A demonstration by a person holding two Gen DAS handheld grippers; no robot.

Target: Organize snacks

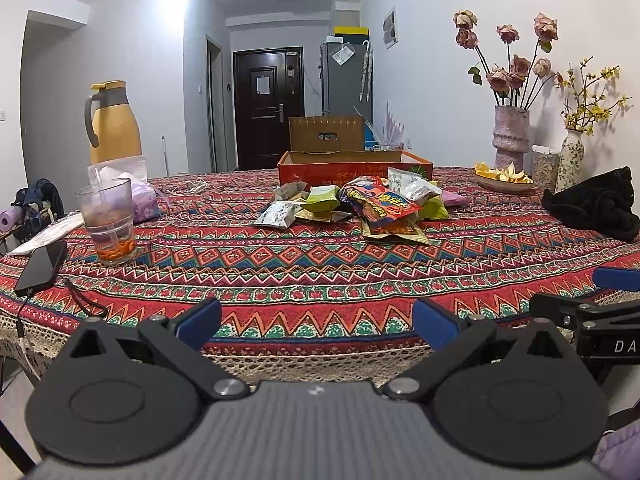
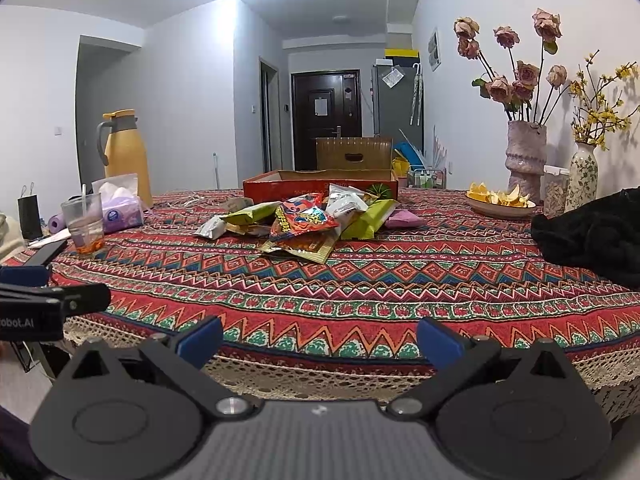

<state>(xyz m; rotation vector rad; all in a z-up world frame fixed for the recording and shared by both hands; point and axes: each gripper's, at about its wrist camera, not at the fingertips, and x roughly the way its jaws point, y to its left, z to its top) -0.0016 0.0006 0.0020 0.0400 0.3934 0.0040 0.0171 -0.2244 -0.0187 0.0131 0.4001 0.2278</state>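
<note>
Both the left gripper (image 1: 316,320) and right gripper (image 2: 318,338) hung released, empty. The snack pile (image 1: 356,208) lay at twelve o'clock, touching the red box (image 1: 356,166) behind it.

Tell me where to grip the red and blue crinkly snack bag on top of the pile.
Grip the red and blue snack bag by its flat near-right sealed edge, coming from the table's front edge: it lies tilted atop the pile, that edge exposed.
</note>
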